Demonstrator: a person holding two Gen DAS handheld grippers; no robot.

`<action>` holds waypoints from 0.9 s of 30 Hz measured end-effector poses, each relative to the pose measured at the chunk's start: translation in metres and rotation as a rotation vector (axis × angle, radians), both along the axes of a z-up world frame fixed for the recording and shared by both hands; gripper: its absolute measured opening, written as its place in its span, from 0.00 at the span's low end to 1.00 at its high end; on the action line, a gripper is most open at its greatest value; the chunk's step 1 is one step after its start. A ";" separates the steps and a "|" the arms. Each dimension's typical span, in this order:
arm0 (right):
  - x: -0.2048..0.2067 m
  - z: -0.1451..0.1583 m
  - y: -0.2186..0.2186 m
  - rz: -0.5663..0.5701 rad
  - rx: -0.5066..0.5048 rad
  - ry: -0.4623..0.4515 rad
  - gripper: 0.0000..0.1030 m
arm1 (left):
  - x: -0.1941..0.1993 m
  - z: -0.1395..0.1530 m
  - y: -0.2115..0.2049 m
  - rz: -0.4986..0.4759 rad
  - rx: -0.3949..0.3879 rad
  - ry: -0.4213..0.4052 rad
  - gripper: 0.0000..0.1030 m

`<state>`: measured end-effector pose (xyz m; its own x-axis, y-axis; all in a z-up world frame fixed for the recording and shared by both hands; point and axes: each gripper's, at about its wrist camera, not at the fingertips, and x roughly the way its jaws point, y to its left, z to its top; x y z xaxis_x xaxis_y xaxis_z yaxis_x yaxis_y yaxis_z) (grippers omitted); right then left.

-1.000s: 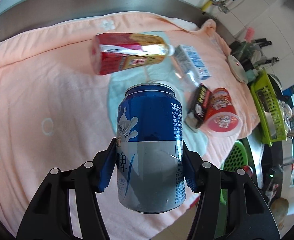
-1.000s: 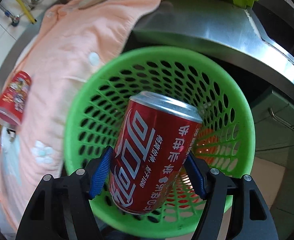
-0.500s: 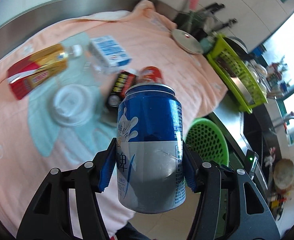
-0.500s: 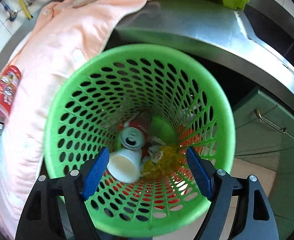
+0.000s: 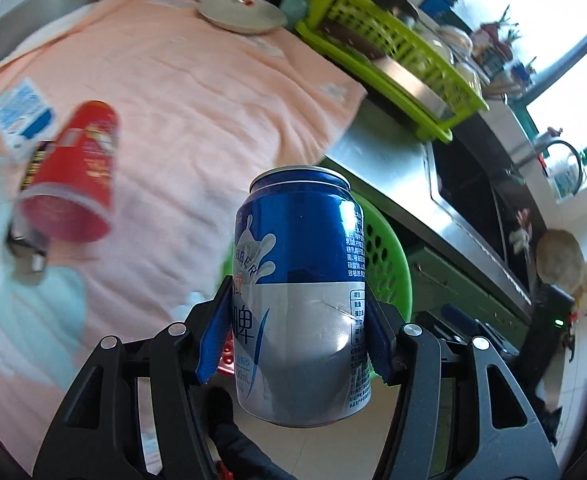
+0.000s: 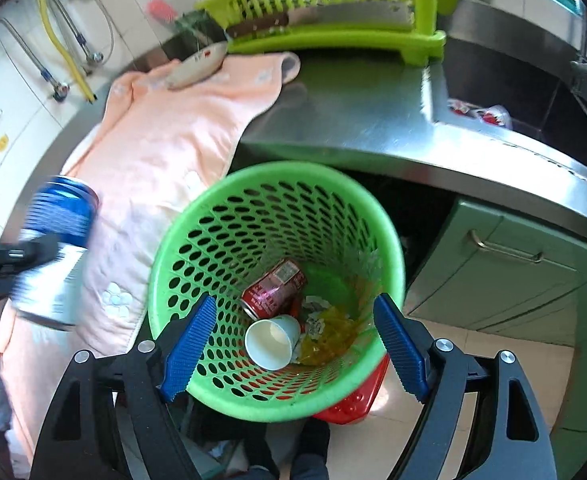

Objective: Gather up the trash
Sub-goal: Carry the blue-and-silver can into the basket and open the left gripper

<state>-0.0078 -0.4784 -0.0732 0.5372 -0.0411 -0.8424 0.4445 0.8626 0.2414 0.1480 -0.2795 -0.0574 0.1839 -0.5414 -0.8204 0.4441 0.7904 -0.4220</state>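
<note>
Dropping the red can [image 6: 274, 289] was the last thing my right gripper [image 6: 293, 344] did: a second ago it was clamped between those blue pads, and now it lies on its side at the bottom of the green basket [image 6: 181, 216], touching a white paper cup [image 6: 271, 342] and some yellow wrapper scraps. So that hand is empty, jaws spread wide above the basket mouth, in the lower middle of the right wrist view. One piece down.

My left gripper [image 5: 295, 330] has the blue and silver can [image 5: 301, 292] pinched upright by its lower half, dead centre of the left wrist view. It has swung away from the pile toward the bin since a second ago (you can spot it at the left edge of the right view too, blurred, just beside the basket rim). The basket's green rim peeks out right behind the can, so I reckon this one goes in next.

The can looks clean and undented, glossy blue on top, silver below with small print.

On the peach towel [image 5: 197, 92] a red cup [image 5: 73, 176] lies on its side at mid left, a blue and white carton [image 5: 23, 114] above it, plus a dark wrapper I can't make out well. Plenty left to grab.
</note>
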 end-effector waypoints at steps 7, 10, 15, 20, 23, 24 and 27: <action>-0.026 0.013 -0.010 -0.045 -0.009 -0.055 0.77 | -0.010 -0.045 -0.071 -0.106 0.044 0.074 0.56; -0.036 0.016 -0.017 -0.072 0.001 -0.072 0.77 | -0.014 -0.066 -0.095 -0.139 0.071 0.108 0.56; -0.049 0.015 -0.026 -0.105 0.014 -0.074 0.77 | -0.023 -0.095 -0.127 -0.184 0.100 0.146 0.58; -0.060 0.011 -0.034 -0.127 0.022 -0.068 0.77 | -0.026 -0.106 -0.140 -0.202 0.064 0.174 0.67; -0.062 0.010 -0.037 -0.134 0.024 -0.065 0.77 | -0.029 -0.104 -0.140 -0.212 0.048 0.162 0.69; -0.062 0.010 -0.037 -0.134 0.026 -0.068 0.77 | -0.030 -0.103 -0.139 -0.213 0.045 0.162 0.69; -0.059 0.011 -0.036 -0.128 0.030 -0.077 0.77 | -0.030 -0.093 -0.130 -0.211 0.029 0.142 0.69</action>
<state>-0.0671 -0.5148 -0.0621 0.5921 -0.0887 -0.8010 0.5296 0.7920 0.3037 0.1183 -0.4094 -0.1501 -0.0483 -0.5312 -0.8458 0.5386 0.6993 -0.4700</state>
